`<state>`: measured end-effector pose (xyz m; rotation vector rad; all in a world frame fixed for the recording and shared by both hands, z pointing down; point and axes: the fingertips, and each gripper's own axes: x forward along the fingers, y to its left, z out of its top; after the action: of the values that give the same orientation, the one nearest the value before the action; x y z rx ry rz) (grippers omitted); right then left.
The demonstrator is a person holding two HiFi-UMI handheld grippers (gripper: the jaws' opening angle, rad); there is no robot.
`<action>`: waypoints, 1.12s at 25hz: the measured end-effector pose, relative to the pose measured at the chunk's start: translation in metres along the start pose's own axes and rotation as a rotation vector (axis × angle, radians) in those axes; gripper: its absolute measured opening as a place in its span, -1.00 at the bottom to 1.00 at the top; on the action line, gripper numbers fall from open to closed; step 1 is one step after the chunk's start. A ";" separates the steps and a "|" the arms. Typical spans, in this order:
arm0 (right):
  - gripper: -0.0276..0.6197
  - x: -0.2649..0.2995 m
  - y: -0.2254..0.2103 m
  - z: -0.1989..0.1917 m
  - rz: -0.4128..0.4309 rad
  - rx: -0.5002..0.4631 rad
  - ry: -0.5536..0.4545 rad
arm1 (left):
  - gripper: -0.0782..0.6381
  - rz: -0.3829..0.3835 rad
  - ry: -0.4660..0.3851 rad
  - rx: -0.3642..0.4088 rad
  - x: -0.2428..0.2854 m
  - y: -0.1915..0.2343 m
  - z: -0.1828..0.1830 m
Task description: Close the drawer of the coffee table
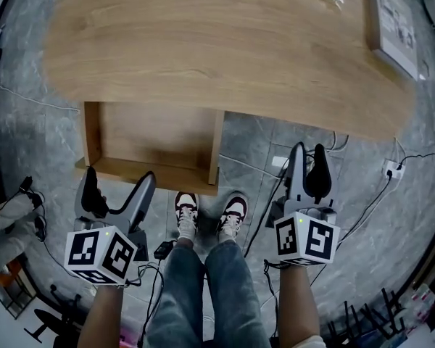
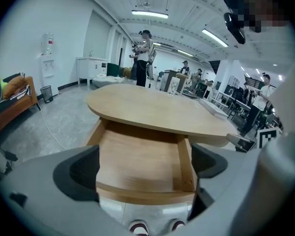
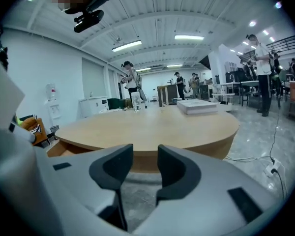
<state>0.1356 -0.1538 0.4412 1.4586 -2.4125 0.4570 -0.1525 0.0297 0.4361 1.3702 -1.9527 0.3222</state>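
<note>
Wide-apart, empty jaws of left gripper (image 1: 119,183) hang just before the pulled-out drawer (image 1: 156,133) of the coffee table (image 1: 225,49), right gripper (image 1: 309,154) narrowly parted on nothing; an off-centre push could skew and jam it.

Left hand-held gripper (image 1: 119,177) jaws wide apart; right hand-held gripper (image 1: 309,151) jaws narrowly apart

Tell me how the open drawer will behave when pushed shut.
The drawer looks empty, so probably light to push. Its wooden front seems rigid, unlikely to flex. It is wide, so an off-centre push might skew it.
</note>
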 end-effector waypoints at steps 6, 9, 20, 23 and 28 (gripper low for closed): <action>-0.89 -0.029 0.022 0.018 -0.024 -0.002 -0.035 | 0.82 0.017 -0.031 -0.035 -0.029 0.019 -0.011; -0.91 -0.038 0.038 0.023 0.003 -0.012 -0.039 | 0.82 0.038 -0.049 -0.072 -0.045 0.030 -0.018; -0.91 -0.044 0.114 0.015 0.175 -0.169 0.057 | 0.82 0.047 -0.115 -0.126 -0.074 0.044 -0.051; -0.91 -0.037 0.128 0.008 0.208 -0.157 0.095 | 0.82 0.022 -0.131 -0.142 -0.070 0.043 -0.059; -0.91 -0.022 0.136 -0.005 0.201 -0.133 0.130 | 0.82 -0.048 -0.194 -0.043 -0.050 0.040 -0.064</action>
<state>0.0246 -0.0745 0.4202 1.1031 -2.4441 0.4119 -0.1526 0.1184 0.4553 1.4641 -2.0663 0.1275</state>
